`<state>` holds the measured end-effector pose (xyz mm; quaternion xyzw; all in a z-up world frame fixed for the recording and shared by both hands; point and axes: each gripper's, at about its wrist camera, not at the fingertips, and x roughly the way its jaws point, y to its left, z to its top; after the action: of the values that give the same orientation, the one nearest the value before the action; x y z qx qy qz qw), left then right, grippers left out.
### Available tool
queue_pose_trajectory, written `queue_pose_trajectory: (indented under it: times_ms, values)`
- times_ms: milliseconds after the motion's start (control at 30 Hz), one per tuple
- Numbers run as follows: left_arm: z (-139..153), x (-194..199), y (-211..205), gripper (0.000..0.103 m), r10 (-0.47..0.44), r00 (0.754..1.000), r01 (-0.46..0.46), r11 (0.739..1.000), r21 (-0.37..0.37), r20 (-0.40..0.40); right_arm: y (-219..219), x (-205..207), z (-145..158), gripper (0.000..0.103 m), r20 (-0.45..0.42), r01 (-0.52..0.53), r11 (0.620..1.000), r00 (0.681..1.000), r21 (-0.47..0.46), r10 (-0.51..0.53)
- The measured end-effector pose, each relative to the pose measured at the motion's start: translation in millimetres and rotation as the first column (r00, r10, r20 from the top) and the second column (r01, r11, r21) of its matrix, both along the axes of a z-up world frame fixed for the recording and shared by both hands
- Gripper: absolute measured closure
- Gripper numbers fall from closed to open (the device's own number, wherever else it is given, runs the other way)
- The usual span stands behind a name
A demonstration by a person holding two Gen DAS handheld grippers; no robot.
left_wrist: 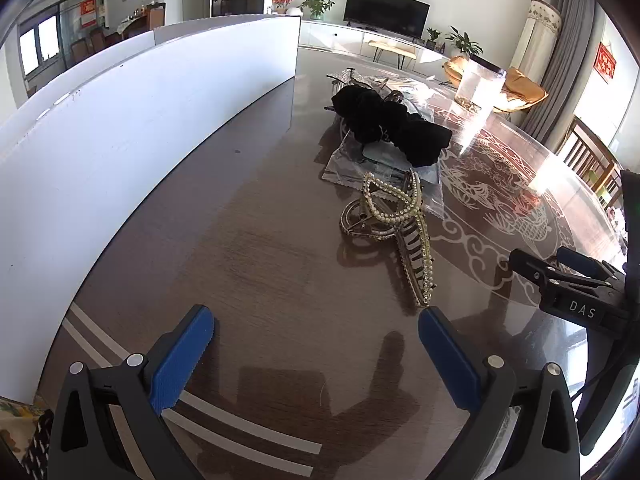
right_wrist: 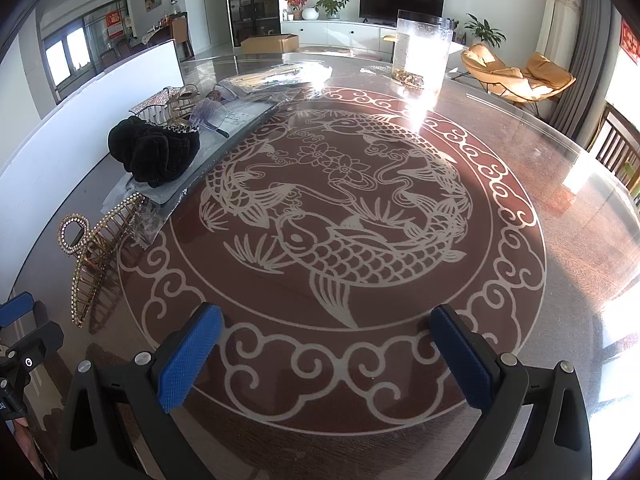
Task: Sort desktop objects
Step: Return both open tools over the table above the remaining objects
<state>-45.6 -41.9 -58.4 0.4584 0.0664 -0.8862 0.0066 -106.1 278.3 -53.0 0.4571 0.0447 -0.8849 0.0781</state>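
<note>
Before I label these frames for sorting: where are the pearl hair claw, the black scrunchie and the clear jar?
pearl hair claw [left_wrist: 416,248]: left wrist view, on its toothed comb.
black scrunchie [right_wrist: 154,152]: right wrist view, on its velvet folds.
clear jar [right_wrist: 422,46]: right wrist view, on its wall.

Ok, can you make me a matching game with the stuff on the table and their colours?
Things:
1. fluffy fabric scrunchie
2. pearl-studded claw hair clip
3. tall plastic jar
4. ridged gripper fingers

Colours:
A. see-through
B. blue
C. black
D. gold with white beads

Pairs: 1-C, 2-D, 3-A, 4-B
</note>
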Motion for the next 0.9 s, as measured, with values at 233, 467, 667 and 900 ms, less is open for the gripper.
queue_pose_trajectory:
  times_ms: [233, 467, 667, 900]
  values:
    - [-0.3, -1.1, 1.7, 0.000, -0.003, 1.000, 0.003, 1.000, -0.012, 0.002, -0.1, 0.1, -0.1, 0.000, 0.000, 0.000, 1.000, 1.000, 0.000, 0.000]
    - [-0.6, -1.8, 2.8, 0.000, -0.002, 1.000, 0.002, 1.000, -0.018, 0.003, -0.2, 0.2, -0.1, 0.000, 0.000, 0.000, 1.000, 1.000, 0.000, 0.000]
    - [-1.2, -1.1, 3.3, 0.000, -0.004, 1.000, 0.004, 1.000, -0.022, 0.005, -0.2, 0.3, -0.2, 0.000, 0.000, 0.000, 1.000, 1.000, 0.000, 0.000]
    - [0.6, 0.1, -1.2, 0.000, 0.003, 1.000, -0.003, 1.000, 0.008, -0.002, -0.2, 0.5, 0.0, 0.000, 0.000, 0.000, 1.000, 1.000, 0.000, 0.000]
